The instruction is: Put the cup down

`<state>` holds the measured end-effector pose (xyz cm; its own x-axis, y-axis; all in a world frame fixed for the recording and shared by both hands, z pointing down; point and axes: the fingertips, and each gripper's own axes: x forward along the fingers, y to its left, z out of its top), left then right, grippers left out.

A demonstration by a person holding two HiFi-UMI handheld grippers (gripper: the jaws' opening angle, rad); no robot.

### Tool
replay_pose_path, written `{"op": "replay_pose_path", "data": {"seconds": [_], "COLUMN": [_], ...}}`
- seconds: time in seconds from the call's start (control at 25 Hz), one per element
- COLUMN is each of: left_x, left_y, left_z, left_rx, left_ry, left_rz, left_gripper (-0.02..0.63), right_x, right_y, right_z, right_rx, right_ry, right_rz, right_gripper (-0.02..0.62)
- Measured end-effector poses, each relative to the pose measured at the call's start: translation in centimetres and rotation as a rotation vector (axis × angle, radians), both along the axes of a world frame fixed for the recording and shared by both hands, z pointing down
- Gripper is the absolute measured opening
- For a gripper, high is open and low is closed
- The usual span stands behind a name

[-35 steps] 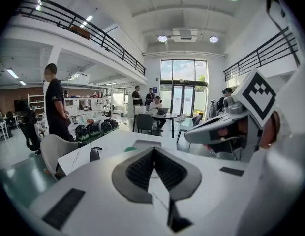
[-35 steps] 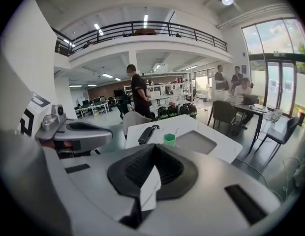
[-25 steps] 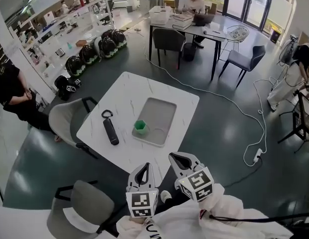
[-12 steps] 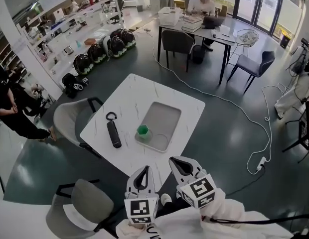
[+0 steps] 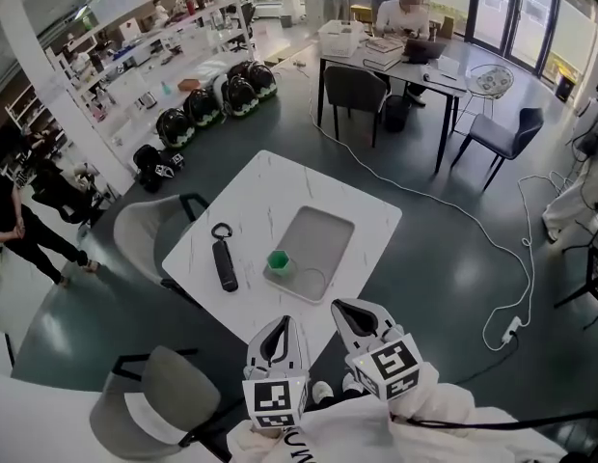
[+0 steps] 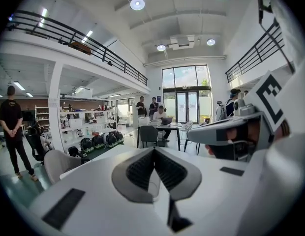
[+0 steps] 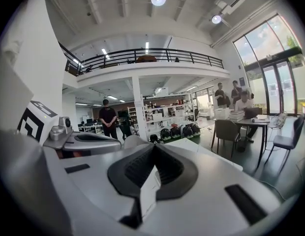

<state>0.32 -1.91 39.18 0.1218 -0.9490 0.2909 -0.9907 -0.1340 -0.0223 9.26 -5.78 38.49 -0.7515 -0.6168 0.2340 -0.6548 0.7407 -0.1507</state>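
Note:
A small green cup (image 5: pixel 278 260) stands upright on the near left corner of a grey tray (image 5: pixel 318 234), which lies on the white marble table (image 5: pixel 256 196). Both grippers hang off the table's near edge, well short of the cup. My left gripper (image 5: pixel 280 323) is shut with nothing in it, its jaws meeting at the tip (image 6: pixel 153 150). My right gripper (image 5: pixel 345 308) beside it is also shut and empty (image 7: pixel 153 147). Each gripper view looks level across the room, so the cup is hidden behind the jaws there.
A black stick-shaped object with a loop (image 5: pixel 225 258) lies on the table left of the tray. Grey chairs stand at the table's left (image 5: pixel 145 234) and near left corner (image 5: pixel 164 394). A white cable (image 5: pixel 463 215) runs over the floor to the right. People stand at far left.
Both grippers have risen a little, staying shut and side by side. The table, tray and cup now sit slightly farther ahead in the head view; the cup has not moved on the tray.

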Motion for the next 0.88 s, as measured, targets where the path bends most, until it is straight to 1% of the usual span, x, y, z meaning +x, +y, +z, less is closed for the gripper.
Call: {"op": "replay_pose_path", "data": {"seconds": [0.2, 0.36, 0.88], "left_x": [-0.07, -0.07, 0.16], "left_y": [-0.45, -0.74, -1.06], "left_z": [-0.12, -0.45, 0.10], "left_rx": [0.009, 0.014, 0.002], "left_ry": [-0.002, -0.007, -0.002], "left_rz": [-0.009, -0.014, 0.006], "left_gripper": [0.009, 0.009, 0.009], "right_x": [0.17, 0.25, 0.37], "right_y": [-0.71, -0.95, -1.03], "right_z": [-0.62, -0.72, -0.44], "right_rx": [0.021, 0.018, 0.020], "right_ry": [-0.011, -0.013, -0.007], "right_rz": [-0.003, -0.005, 0.014], "right_gripper": [0.005, 0.005, 0.005]}}
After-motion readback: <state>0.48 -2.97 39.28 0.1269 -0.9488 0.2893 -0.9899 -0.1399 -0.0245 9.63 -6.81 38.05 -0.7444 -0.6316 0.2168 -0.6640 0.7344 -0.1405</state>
